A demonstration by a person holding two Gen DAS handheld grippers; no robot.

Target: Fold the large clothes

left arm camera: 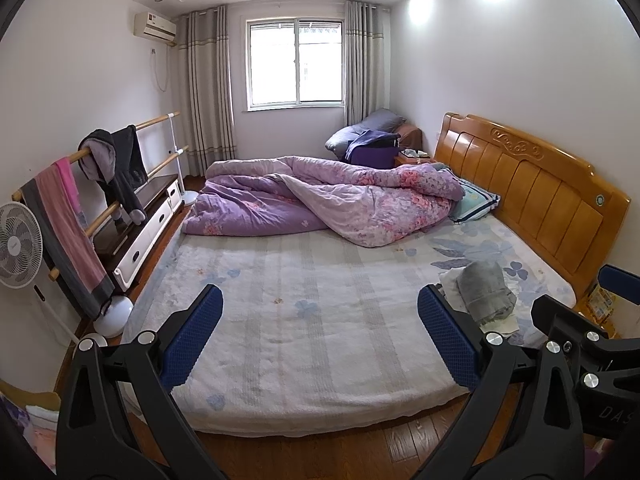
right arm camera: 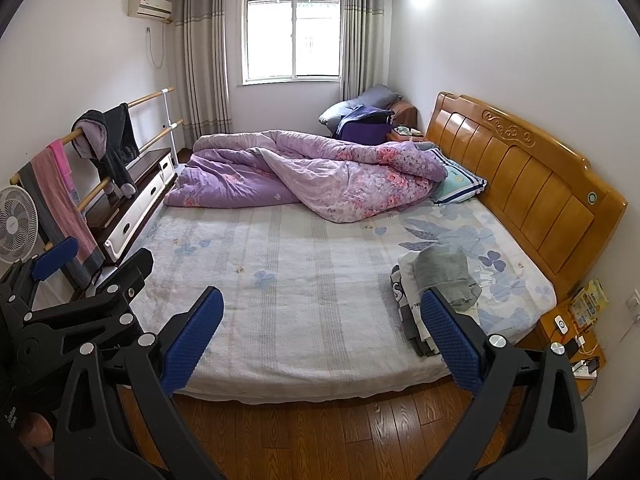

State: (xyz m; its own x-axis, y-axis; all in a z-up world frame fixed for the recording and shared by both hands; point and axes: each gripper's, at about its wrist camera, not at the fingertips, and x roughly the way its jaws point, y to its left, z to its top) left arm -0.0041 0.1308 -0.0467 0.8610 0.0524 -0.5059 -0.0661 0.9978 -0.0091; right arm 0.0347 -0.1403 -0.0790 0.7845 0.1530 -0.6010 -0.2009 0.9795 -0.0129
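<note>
Both grippers hang over the wooden floor (right arm camera: 320,428) at the foot side of the bed (left arm camera: 304,364). The left gripper (left arm camera: 320,336) has its jaws spread wide and empty; the right gripper (right arm camera: 324,340) is likewise wide and empty. At about two o'clock from them, a stack of folded clothes (right arm camera: 436,284) lies on the sheet near the headboard (right arm camera: 520,184). Farther off, at twelve o'clock, a crumpled purple quilt (left arm camera: 320,196) lies across the bed. At ten o'clock, garments hang on a rack (left arm camera: 96,184).
</note>
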